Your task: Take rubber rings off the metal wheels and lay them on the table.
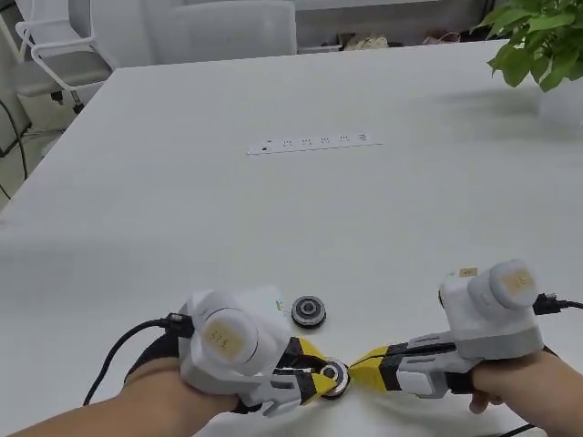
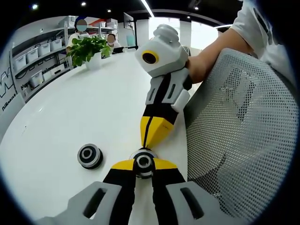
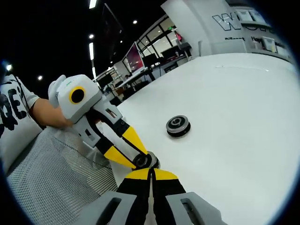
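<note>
Smooth white worktop (image 1: 364, 218). The left gripper (image 1: 319, 379) has its fingers closed around a small round metal wheel (image 1: 333, 375) at the near edge. The right gripper (image 1: 353, 370) fingers, nearly together, nip its rim. A second wheel (image 1: 309, 311), ringed in black rubber, lies just beyond.

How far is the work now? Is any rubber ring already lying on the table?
Done: no ring is laid on the table yet. In hand: the left gripper clamps one wheel, and the right gripper, shut, pinches at its rim. Left: finish this one, then the second wheel, its black ring on.
</note>
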Tool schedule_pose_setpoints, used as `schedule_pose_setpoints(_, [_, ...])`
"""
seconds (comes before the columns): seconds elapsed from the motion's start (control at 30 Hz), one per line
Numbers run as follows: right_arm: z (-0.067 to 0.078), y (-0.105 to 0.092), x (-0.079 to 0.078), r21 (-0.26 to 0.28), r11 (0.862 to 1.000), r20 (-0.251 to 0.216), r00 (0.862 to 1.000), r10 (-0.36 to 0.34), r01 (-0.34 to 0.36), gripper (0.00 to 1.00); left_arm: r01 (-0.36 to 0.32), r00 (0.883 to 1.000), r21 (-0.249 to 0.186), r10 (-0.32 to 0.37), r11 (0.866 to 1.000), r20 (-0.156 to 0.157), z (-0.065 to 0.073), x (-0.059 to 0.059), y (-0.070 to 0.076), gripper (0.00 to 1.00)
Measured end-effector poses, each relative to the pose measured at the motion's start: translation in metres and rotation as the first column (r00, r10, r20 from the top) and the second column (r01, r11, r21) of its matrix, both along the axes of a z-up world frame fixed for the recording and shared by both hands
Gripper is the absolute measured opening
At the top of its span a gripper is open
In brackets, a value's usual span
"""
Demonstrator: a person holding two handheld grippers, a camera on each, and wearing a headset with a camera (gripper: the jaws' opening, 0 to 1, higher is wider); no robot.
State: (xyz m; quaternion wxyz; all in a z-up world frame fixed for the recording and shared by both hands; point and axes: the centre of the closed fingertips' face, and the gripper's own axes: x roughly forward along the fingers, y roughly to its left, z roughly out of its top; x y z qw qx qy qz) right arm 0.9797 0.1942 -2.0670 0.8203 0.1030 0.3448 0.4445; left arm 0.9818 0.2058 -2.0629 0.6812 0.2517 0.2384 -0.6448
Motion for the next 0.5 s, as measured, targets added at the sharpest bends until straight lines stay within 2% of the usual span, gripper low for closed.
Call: schedule_pose_setpoints(0.5, [0.0017, -0.0005, -0.0007, 0.067, 0.996, -0.084, 0.995, -0.046, 0.052, 0.0, 0.002, 1.0, 0.002, -0.002, 1.0, 0.001, 0.0005, -0.0008, 0.0, 0.07])
